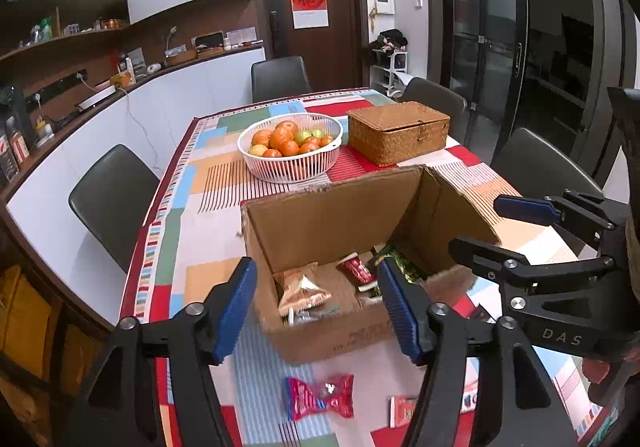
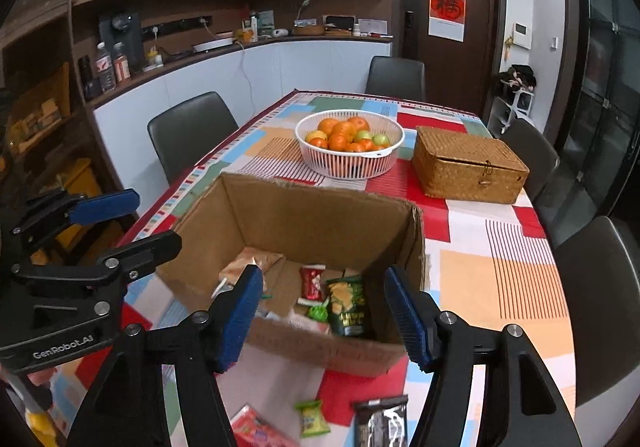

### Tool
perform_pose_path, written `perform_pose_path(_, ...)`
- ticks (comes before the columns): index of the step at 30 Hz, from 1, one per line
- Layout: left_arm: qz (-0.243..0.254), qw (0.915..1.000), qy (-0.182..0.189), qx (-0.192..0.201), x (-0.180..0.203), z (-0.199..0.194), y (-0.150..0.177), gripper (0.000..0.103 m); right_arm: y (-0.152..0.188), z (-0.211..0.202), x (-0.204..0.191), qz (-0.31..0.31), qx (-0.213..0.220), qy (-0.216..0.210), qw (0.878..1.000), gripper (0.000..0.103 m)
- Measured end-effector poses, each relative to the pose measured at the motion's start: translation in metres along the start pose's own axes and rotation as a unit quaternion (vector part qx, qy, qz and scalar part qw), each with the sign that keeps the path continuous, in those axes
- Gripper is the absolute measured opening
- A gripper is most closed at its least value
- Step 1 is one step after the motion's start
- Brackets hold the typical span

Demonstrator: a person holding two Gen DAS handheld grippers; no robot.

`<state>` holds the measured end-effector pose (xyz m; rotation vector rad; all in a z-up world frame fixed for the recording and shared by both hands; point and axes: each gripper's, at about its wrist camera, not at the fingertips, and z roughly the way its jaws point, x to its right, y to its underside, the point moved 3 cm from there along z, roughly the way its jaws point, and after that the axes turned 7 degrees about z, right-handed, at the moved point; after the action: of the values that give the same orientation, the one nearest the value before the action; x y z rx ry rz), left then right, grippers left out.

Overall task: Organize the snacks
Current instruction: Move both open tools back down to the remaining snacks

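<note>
An open cardboard box stands on the table and holds several snack packets, among them a beige one, a red one and a green chip bag. My left gripper is open and empty above the box's near edge. My right gripper is open and empty over the box's near wall; it also shows in the left wrist view. On the cloth in front lie a red candy packet, a small green packet, a black packet and a red packet.
A white basket of oranges and apples and a closed wicker box stand behind the cardboard box on the patchwork tablecloth. Dark chairs ring the table. A counter runs along the left wall.
</note>
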<state>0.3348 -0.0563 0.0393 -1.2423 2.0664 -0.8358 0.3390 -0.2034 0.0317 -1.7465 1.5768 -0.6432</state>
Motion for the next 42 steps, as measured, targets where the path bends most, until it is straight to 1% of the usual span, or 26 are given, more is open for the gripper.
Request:
perform_pose_path(4, 0.006, 1.0, -0.008, 0.001, 0.004, -0.012, 0.015, 0.067, 0.014, -0.007, -0.008, -0.003, -0.007, -0.005, 1.0, 0.064)
perform_pose_path(9, 0.01, 0.9998, -0.009, -0.012, 0.006, -0.015, 0.034, 0.07, 0.035, -0.007, -0.015, -0.008, -0.025, -0.006, 1.0, 0.064)
perform_pose_path(10, 0.011, 0.9998, -0.01, -0.016, 0.006, -0.014, 0.037, 0.07, 0.041, -0.005, -0.016, -0.009, -0.034, -0.004, 0.999, 0.064)
perform_pose_path(15, 0.007, 0.9987, -0.001, -0.05, 0.004, -0.001, 0.058, 0.07, 0.061, 0.008, -0.015, -0.002, -0.077, 0.006, 0.997, 0.064)
perform_pose_path(19, 0.004, 0.9972, 0.006, -0.074, 0.003, 0.014, 0.075, 0.07, 0.075, 0.021, -0.015, 0.002, -0.113, 0.004, 0.994, 0.064)
perform_pose_path(26, 0.0, 0.994, 0.015, -0.109, 0.005, 0.036, 0.106, 0.07, 0.102, 0.039, -0.016, 0.0, -0.149, 0.022, 0.989, 0.064)
perform_pose_path(30, 0.002, 0.9917, 0.021, -0.127, 0.008, 0.048, 0.12, 0.07, 0.12, 0.049, -0.014, 0.006, -0.166, 0.029, 0.986, 0.064)
perform_pose_path(34, 0.007, 0.9903, 0.023, -0.137, 0.011, 0.057, 0.13, 0.07, 0.135, 0.058, -0.009, 0.014, -0.182, 0.035, 0.983, 0.064)
perform_pose_path(42, 0.007, 0.9874, 0.028, -0.155, 0.011, 0.082, 0.14, 0.07, 0.146, 0.069, -0.002, 0.015, -0.193, 0.052, 0.98, 0.063)
